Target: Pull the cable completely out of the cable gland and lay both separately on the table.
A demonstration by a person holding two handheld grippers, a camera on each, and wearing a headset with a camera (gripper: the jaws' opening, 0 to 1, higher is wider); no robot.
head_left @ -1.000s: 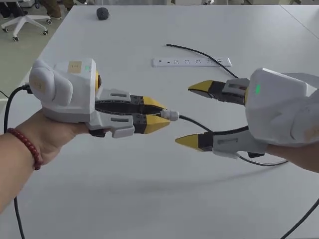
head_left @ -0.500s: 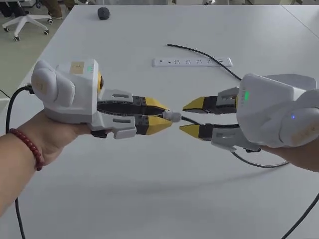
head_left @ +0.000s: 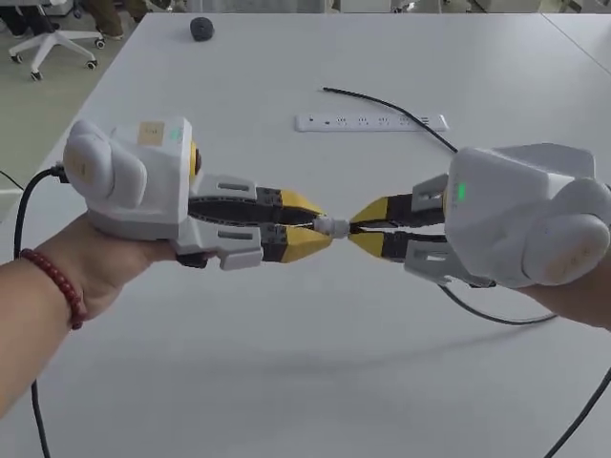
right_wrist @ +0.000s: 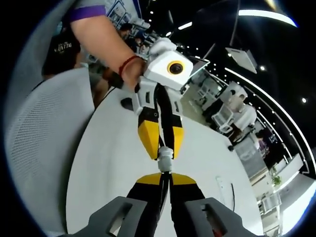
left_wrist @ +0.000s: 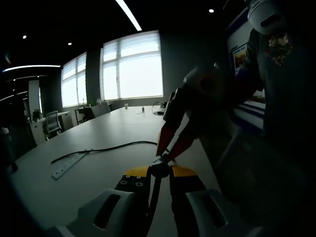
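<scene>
Left tool (head_left: pixel 310 229) clamps the cable gland (head_left: pixel 331 226), right tool (head_left: pixel 361 227) pinches the cable (head_left: pixel 487 315) just beside it above the surface (head_left: pixel 286 363); a straight, steady pull apart looks best.

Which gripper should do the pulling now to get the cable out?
The right one, probably. The right gripper is shut on the cable just beside the cable gland, with slack trailing behind it, while the left gripper clamps the gland to hold it steady.
</scene>
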